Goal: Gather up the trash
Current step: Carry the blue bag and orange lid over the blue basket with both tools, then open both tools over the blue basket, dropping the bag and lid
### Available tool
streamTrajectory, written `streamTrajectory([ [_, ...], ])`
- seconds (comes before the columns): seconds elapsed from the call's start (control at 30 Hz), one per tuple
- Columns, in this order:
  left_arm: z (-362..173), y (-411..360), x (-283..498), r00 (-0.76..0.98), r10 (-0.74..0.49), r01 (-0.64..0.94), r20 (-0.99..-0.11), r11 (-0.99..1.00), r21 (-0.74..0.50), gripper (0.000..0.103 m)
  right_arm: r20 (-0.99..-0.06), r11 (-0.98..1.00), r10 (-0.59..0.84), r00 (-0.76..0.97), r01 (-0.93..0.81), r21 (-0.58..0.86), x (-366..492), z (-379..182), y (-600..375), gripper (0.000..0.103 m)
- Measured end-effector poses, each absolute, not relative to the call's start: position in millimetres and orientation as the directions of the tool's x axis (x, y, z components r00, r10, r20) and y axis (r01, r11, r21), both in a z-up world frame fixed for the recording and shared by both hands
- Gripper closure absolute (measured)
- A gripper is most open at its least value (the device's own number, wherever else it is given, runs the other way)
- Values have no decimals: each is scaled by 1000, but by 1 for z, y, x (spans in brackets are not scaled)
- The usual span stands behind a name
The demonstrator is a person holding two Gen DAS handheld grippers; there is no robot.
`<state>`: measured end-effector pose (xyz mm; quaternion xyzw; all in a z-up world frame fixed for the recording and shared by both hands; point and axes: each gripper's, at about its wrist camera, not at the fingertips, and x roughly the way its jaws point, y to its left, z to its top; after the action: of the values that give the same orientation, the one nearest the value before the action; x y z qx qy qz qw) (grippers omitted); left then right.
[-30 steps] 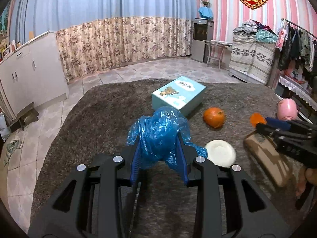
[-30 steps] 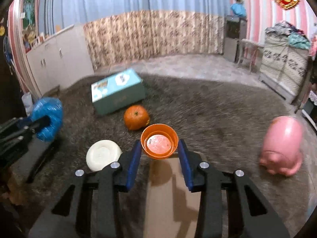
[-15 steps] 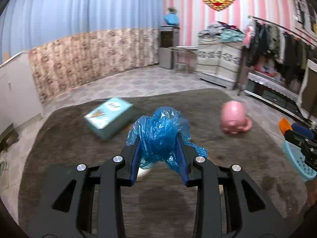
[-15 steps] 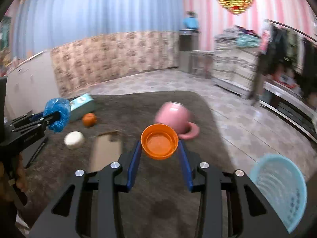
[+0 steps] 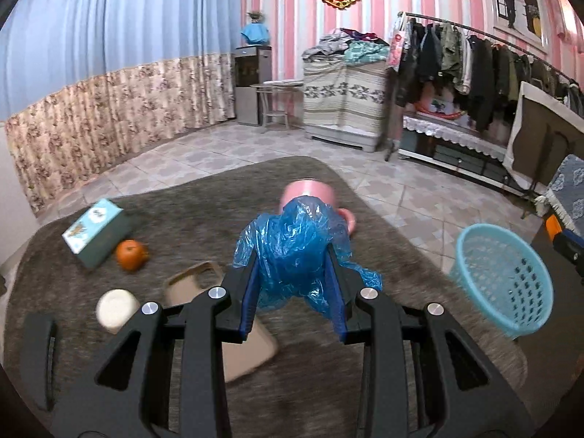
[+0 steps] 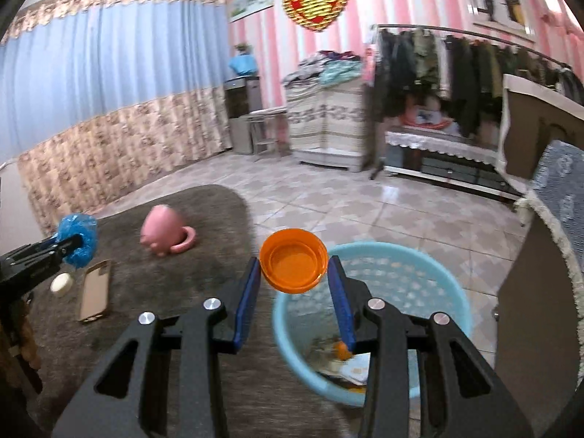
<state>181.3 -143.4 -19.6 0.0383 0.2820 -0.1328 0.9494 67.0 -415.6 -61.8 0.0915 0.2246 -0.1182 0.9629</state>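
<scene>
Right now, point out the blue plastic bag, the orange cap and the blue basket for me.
blue plastic bag (image 5: 297,252), left wrist view, middle of the crumpled wad.
orange cap (image 6: 293,265), right wrist view, inside of the cap.
blue basket (image 6: 430,273), right wrist view, far inner wall.

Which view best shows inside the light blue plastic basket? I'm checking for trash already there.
The right wrist view: it looks down into the light blue plastic basket, showing scraps at the bottom. The left wrist view shows only its perforated wall.
</scene>
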Motion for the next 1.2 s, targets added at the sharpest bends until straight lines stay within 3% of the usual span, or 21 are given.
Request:
streamTrajectory([
  [0.77, -25, -305, 169, 759, -384, 472, -526, 881, 39, 71, -493, 859, -374, 786, 494, 136, 42, -91, -509, 64],
  [1.2, -64, -376, 167, 675, -451, 589, -584, 806, 58, 71, -538, 813, -386, 749, 552, 185, 37, -114, -542, 64],
])
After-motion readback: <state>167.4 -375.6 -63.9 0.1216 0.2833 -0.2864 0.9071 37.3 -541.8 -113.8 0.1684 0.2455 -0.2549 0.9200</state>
